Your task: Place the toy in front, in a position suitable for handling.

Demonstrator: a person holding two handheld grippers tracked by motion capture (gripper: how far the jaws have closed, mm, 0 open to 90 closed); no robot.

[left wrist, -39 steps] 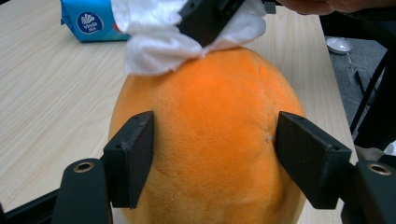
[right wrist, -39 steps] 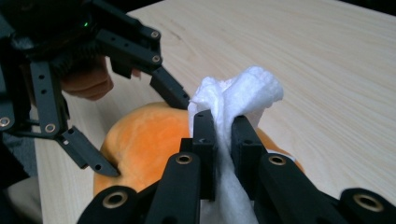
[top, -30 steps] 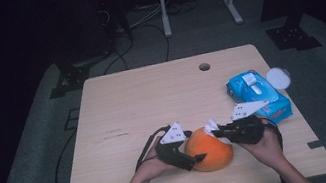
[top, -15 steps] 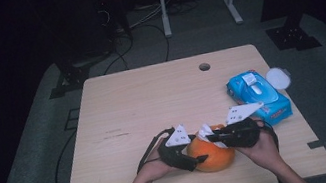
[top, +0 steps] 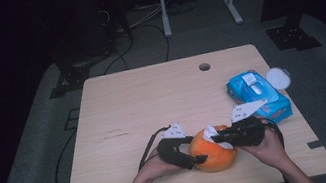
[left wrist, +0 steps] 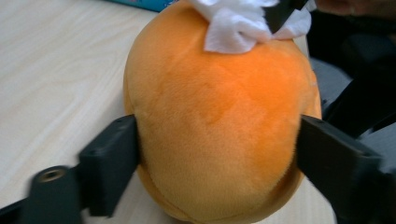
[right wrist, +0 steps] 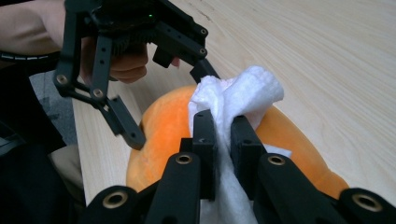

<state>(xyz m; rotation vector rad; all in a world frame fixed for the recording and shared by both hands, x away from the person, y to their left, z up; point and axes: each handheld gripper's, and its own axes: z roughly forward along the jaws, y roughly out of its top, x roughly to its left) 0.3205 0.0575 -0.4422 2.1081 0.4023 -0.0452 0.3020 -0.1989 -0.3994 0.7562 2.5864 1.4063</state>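
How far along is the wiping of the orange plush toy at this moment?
Done: a white wipe is out of the blue wipe pack and pinched in the right gripper. In hand: the left gripper, jaws just closing, clamps the orange plush toy; the wipe rests on top. Left: the wiping itself.

In the high view, overhead light falls evenly on the pale wooden worktop [top: 153,103], while the floor around it sinks into near-black. The picture is soft and grainy. In the left gripper view, the round orange plush toy [left wrist: 215,116] is sharp, its near tool parts blurred.
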